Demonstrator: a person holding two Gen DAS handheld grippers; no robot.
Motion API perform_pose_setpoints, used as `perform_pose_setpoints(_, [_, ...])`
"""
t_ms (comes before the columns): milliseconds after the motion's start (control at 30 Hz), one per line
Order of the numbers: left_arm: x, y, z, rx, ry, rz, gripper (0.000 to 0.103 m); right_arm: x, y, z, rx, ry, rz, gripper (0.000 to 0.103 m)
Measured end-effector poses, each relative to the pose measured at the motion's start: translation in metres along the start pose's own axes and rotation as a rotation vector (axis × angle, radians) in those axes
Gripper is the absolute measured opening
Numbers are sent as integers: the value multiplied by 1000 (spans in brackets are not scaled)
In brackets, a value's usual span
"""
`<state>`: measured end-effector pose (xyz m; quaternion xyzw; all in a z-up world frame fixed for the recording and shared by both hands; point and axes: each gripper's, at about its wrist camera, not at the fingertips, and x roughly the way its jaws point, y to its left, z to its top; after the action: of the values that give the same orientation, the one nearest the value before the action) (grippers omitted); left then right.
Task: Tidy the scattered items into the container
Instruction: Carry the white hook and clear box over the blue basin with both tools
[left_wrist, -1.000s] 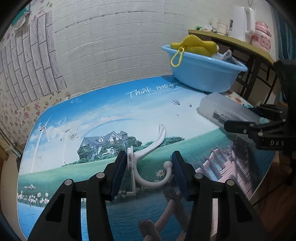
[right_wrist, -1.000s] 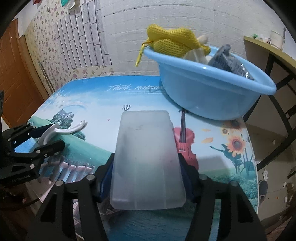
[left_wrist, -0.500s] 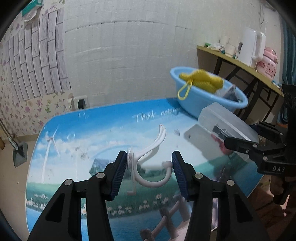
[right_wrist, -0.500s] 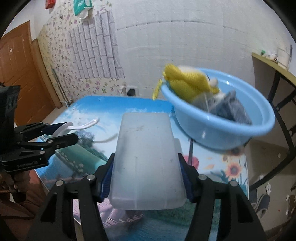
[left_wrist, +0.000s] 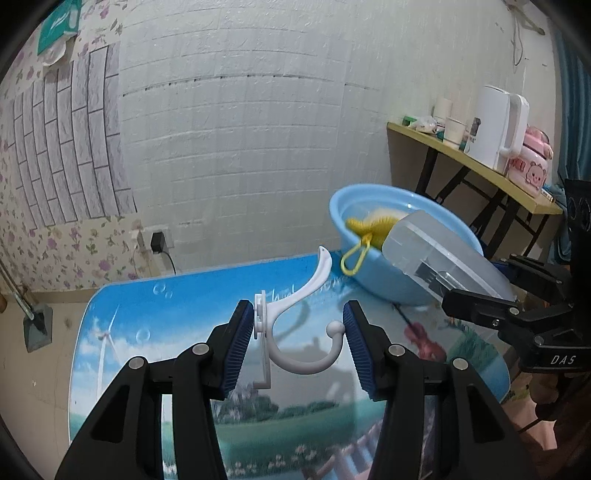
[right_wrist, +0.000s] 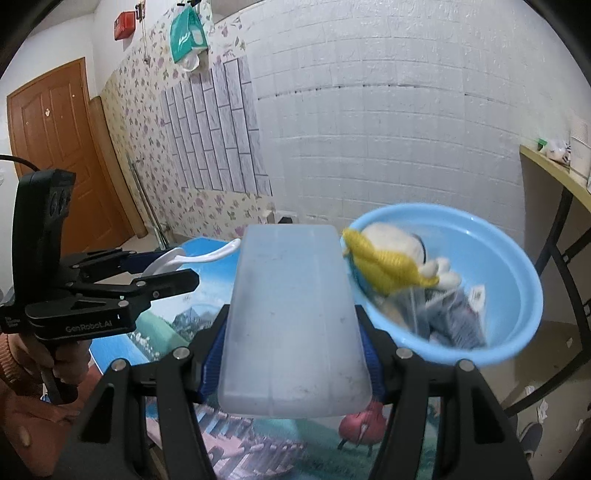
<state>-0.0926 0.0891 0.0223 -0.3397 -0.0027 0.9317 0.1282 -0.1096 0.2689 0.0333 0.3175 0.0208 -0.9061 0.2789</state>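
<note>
My left gripper (left_wrist: 298, 341) is shut on a white plastic hook (left_wrist: 295, 325) and holds it in the air above the picture-printed table (left_wrist: 147, 314). My right gripper (right_wrist: 291, 332) is shut on a frosted clear plastic box (right_wrist: 291, 317), also lifted; the box shows in the left wrist view (left_wrist: 439, 254) just in front of the blue basin (left_wrist: 373, 266). The basin (right_wrist: 491, 280) stands at the table's far right and holds a yellow mesh pouch (right_wrist: 384, 266), a white soft item and grey packets. The left gripper with the hook shows at the left of the right wrist view (right_wrist: 162, 269).
A white tiled wall stands behind the table. A side shelf (left_wrist: 480, 166) at the right carries a white kettle (left_wrist: 495, 129), cups and a pink cooker. A wall socket with a plug (left_wrist: 157, 242) sits behind the table. A wooden door (right_wrist: 55, 147) is at far left.
Both grippers have risen from the table with their loads, the hook and the box, and moved toward the basin. The basin now sits lower and nearer in both views.
</note>
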Motion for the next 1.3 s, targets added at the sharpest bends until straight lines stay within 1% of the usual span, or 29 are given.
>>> perform_pose_setpoints(300, [19, -24, 37, 27, -24, -19, 50, 6, -36, 23, 34, -22, -10, 61])
perform_pose_setpoints(700, [61, -56, 77, 77, -28, -84, 50, 17, -87, 46, 70, -34, -66, 61])
perform_pose_setpoints(967, [94, -78, 99, 122, -14, -133, 50, 29, -114, 53, 86, -25, -101, 61])
perform_pose_setpoints(1300, [132, -86, 113, 157, -6, -161, 50, 43, -143, 59, 97, 9, -152, 61])
